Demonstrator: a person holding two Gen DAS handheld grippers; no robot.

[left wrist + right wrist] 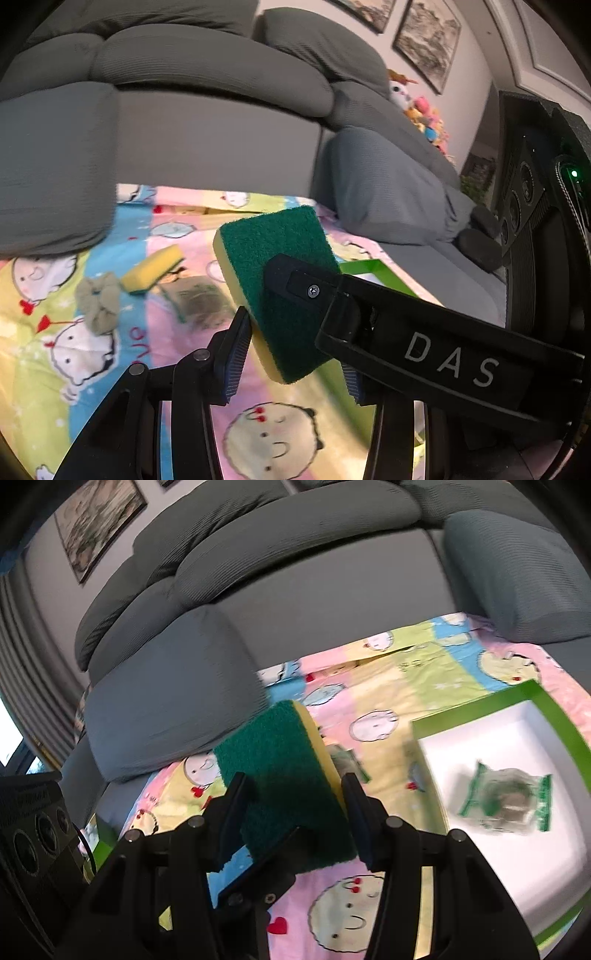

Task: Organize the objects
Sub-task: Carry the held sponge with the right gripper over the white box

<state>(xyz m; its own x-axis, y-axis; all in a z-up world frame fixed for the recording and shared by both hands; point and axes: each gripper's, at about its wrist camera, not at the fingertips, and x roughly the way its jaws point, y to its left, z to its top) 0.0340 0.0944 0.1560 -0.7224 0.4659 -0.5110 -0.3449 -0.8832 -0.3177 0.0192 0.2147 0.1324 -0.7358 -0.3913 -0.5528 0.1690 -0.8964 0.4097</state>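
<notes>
You're getting open room over the cartoon-print sheet point(110, 354) ahead of both grippers. Sofa seat front point(218, 147) is walling off the far side, armrest cushions point(51, 166) are crowding both flanks. Loose sponge point(153, 271) and grey scrunchie point(99, 301) are lying in the left lane. Green-rimmed box point(532, 690) is blocking the right, packet point(506, 799) sitting inside it.
</notes>
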